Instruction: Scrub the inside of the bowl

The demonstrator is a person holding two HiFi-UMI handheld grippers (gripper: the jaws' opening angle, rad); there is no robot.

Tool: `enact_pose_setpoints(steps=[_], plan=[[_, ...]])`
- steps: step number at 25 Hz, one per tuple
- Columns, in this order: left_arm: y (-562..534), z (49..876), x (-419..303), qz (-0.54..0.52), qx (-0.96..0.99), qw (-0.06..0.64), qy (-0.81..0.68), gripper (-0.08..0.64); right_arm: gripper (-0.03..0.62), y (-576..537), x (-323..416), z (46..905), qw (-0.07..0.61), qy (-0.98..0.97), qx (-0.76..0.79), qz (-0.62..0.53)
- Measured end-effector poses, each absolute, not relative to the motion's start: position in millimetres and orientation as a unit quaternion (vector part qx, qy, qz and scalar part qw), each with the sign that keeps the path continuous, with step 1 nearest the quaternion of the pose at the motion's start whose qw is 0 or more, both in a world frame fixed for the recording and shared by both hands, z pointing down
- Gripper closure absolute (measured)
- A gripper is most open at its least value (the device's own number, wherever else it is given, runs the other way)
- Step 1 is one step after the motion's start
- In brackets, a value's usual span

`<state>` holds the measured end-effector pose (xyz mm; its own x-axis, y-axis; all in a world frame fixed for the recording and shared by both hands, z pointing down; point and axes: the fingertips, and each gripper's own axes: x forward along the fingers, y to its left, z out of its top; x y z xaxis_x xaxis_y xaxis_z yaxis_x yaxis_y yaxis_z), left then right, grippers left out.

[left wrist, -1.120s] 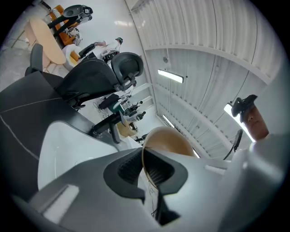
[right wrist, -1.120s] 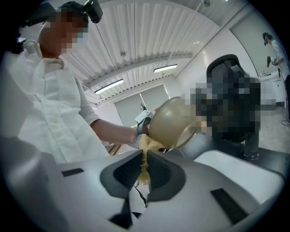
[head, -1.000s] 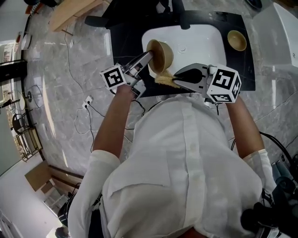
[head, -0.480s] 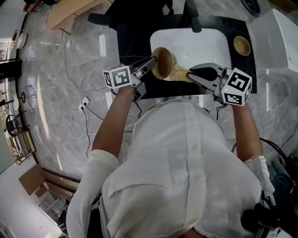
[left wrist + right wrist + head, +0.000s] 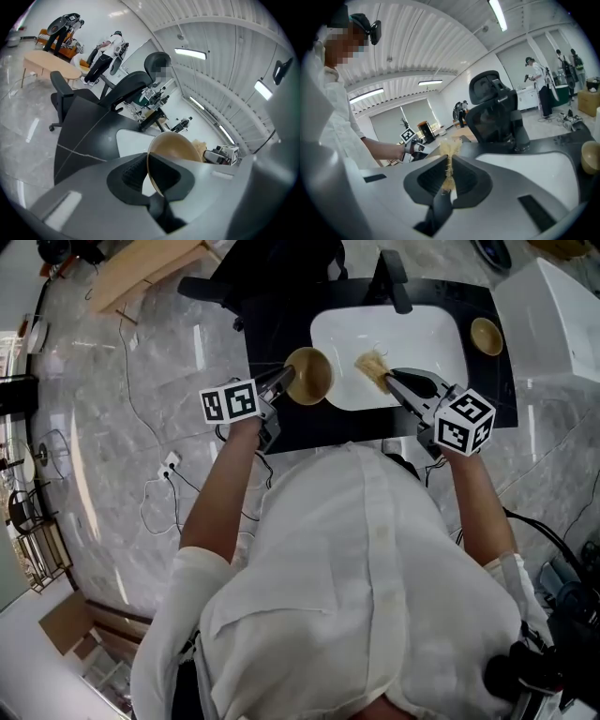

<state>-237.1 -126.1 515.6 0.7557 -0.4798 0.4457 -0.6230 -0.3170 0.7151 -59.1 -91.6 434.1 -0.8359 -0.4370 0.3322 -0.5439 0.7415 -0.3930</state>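
A tan wooden bowl (image 5: 307, 376) hangs over the sink's left edge, its rim pinched between the jaws of my left gripper (image 5: 284, 382). In the left gripper view the bowl (image 5: 176, 150) rises from the shut jaws of that gripper (image 5: 149, 171), mouth turned right. My right gripper (image 5: 389, 379) is shut on a straw-coloured fibre scrubber (image 5: 372, 367) over the white basin, apart from the bowl. In the right gripper view the scrubber (image 5: 450, 152) stands up between the pads of the right gripper (image 5: 449, 180).
The white sink (image 5: 422, 334) is set in a black counter (image 5: 267, 324) with a dark faucet (image 5: 394, 282) at the back. A second small bowl (image 5: 486, 336) sits on the counter right of the basin. A black office chair (image 5: 494, 112) stands behind it.
The scrubber and bowl, touching half a second ago, have parted. The bowl has shifted left to the sink's edge, and the scrubber now sits to its right over the basin.
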Motion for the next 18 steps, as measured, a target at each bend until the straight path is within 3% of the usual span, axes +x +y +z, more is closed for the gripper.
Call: enact_pose_setpoints(steps=[18], plan=[[-160,576,-297,0.19,0.765,0.464,-0.405,0.541,0.566,-60,-48,499,0.148,-0.859,0.376,0.314]])
